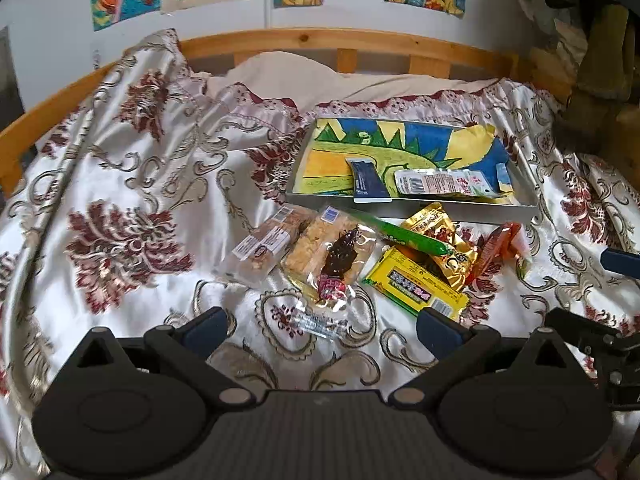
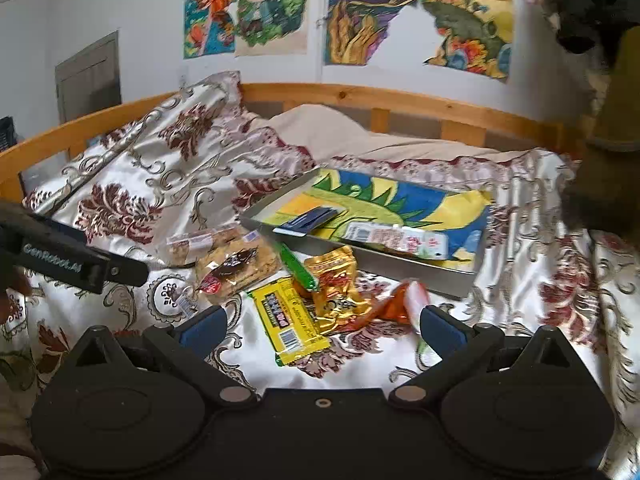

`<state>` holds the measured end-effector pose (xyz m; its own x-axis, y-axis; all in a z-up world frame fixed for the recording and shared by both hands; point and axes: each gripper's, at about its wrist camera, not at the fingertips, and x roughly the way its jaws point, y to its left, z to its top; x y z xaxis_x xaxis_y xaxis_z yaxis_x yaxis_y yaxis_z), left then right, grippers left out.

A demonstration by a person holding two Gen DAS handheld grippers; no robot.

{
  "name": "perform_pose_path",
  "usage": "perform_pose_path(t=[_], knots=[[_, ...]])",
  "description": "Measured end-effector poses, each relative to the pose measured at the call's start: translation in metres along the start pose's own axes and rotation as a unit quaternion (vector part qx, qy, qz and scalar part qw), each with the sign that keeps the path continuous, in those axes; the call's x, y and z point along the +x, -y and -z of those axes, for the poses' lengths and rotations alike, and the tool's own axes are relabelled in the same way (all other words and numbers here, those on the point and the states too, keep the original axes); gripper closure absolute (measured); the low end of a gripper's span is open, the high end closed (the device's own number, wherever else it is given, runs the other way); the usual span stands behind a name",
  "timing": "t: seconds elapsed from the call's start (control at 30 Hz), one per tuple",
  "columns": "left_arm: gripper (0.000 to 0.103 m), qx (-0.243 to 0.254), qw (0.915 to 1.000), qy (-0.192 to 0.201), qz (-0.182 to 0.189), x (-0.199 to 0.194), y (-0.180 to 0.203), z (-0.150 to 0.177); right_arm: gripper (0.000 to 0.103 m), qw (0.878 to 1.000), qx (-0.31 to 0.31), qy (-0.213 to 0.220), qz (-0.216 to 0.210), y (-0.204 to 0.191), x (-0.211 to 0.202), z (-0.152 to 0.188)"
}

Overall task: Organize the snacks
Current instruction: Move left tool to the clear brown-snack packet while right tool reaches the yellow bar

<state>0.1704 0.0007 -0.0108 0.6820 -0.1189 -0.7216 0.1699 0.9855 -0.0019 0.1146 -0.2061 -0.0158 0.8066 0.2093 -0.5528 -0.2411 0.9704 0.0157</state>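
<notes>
**Picking the next snack for the tray**

Left of the tray (image 1: pixel 532 212), my left gripper (image 1: pixel 320 330) hovers wide open, empty, before the clear-wrapped cakes (image 1: pixel 324 254). My right gripper (image 2: pixel 322 330), equally spread and empty, faces the yellow bar (image 2: pixel 290 326); I judge I must descend and close.
</notes>
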Motion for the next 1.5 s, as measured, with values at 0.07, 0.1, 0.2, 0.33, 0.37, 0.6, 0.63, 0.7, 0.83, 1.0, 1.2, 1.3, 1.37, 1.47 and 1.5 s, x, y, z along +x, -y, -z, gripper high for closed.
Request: perform_pose_path(t=[0.07,0.1,0.2,0.33,0.37,0.6,0.63,0.7,0.83,1.0,1.2,1.3,1.37,1.47,1.5], knots=[[0.0,0.002,1.0,-0.001,0.003,0.011,-0.002,-0.001,0.001,1.0,-0.013,-0.006,-0.003,-0.001,0.01,0.0],[0.0,0.0,1.0,-0.007,0.006,0.017,-0.003,-0.002,0.001,1.0,-0.022,-0.009,-0.004,-0.003,0.014,0.0],[0.0,-0.005,0.9997,-0.018,0.017,0.029,-0.006,-0.003,0.001,0.999,-0.042,-0.012,-0.008,-0.005,0.026,0.0],[0.0,-0.002,0.9996,-0.023,0.017,0.039,-0.012,-0.004,0.001,0.998,-0.058,-0.021,-0.004,-0.01,0.042,0.0],[0.0,-0.004,0.9996,-0.025,0.015,0.041,-0.013,-0.005,0.001,0.998,-0.059,-0.026,-0.003,-0.011,0.046,0.0],[0.0,-0.022,0.9987,-0.04,0.024,0.058,-0.022,-0.01,0.001,0.995,-0.092,-0.043,-0.023,-0.021,0.069,0.006],[0.0,-0.027,0.9983,-0.041,0.032,0.061,-0.023,-0.01,0.001,0.994,-0.094,-0.045,-0.026,-0.023,0.073,0.007],[0.0,-0.044,0.9972,-0.046,0.04,0.067,-0.028,-0.01,0.002,0.994,-0.095,-0.05,-0.032,-0.024,0.081,0.007],[0.0,-0.07,0.9953,-0.047,0.049,0.077,-0.037,-0.012,0.003,0.993,-0.098,-0.052,-0.049,-0.028,0.093,0.006],[0.0,-0.084,0.9919,-0.049,0.083,0.089,-0.04,-0.016,0.007,0.991,-0.095,-0.052,-0.076,-0.028,0.105,0.007],[0.001,-0.049,0.9913,-0.042,0.115,0.108,-0.028,-0.022,0.011,0.989,-0.102,-0.059,-0.085,-0.029,0.117,0.009],[0.001,-0.01,0.9922,-0.035,0.119,0.115,-0.016,-0.024,0.017,0.989,-0.101,-0.068,-0.085,-0.029,0.123,0.011],[0.001,0.001,0.9923,-0.037,0.118,0.119,-0.011,-0.024,0.018,0.989,-0.099,-0.074,-0.084,-0.028,0.126,0.013],[0.001,0.007,0.9919,-0.037,0.121,0.123,-0.009,-0.023,0.019,0.988,-0.098,-0.08,-0.085,-0.028,0.129,0.016],[0.001,0.009,0.992,-0.036,0.121,0.124,-0.009,-0.023,0.019,0.988,-0.098,-0.082,-0.085,-0.028,0.13,0.017]])
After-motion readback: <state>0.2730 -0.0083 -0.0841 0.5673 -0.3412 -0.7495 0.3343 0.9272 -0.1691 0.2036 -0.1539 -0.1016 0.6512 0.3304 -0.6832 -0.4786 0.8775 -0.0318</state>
